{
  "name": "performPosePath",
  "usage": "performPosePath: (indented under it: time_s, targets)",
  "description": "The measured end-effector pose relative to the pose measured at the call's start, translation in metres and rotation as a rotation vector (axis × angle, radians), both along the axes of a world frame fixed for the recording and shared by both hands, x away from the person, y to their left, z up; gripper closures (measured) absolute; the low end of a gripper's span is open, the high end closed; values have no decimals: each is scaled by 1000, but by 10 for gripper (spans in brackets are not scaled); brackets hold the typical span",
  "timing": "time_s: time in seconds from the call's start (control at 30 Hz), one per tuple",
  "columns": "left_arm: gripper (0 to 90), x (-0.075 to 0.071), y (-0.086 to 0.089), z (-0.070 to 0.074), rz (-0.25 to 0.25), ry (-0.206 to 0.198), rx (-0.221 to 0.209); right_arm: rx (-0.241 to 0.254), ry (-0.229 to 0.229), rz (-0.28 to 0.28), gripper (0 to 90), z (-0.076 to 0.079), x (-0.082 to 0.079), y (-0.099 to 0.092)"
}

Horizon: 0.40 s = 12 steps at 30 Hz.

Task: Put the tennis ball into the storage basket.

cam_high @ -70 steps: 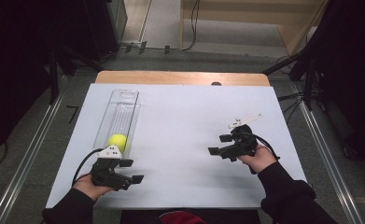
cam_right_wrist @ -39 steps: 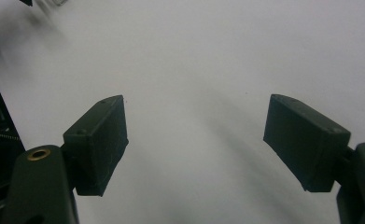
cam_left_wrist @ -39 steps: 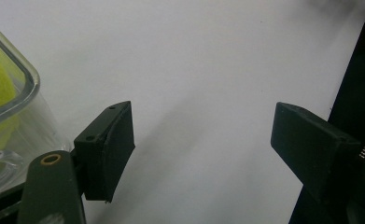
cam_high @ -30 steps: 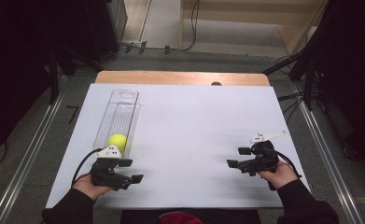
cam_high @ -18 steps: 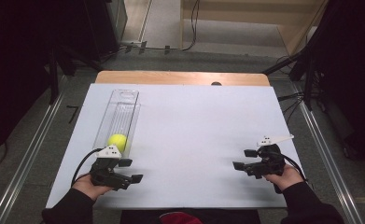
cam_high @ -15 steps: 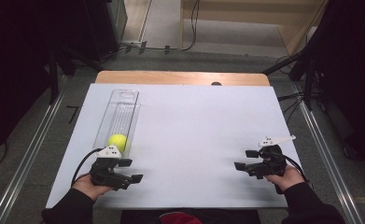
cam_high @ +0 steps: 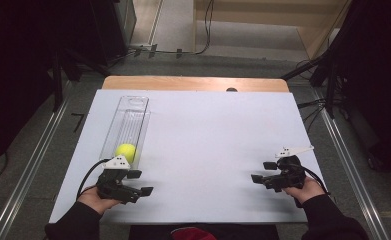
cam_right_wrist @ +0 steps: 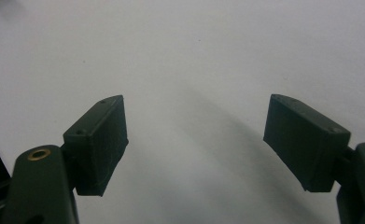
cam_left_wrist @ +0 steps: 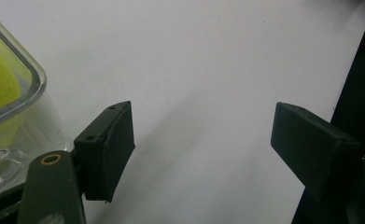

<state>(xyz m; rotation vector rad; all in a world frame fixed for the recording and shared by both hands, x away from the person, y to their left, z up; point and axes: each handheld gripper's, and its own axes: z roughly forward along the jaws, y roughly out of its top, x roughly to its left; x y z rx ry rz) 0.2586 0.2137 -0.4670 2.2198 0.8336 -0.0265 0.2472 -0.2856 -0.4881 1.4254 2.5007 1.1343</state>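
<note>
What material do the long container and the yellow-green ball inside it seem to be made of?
The long container looks like clear, glossy plastic: the white table shows through its walls, and its rounded rim catches light in the left gripper view. The ball looks like matte felt, as on a tennis ball; its surface gives no shine. Neither is certain.
</note>
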Motion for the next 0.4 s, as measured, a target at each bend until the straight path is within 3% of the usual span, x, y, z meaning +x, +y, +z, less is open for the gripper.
performPosePath:
  time_s: [0.4]
  targets:
    - [222, 0, 0, 0, 1, 0, -1, 1, -1, -2, 195, 0, 0, -1]
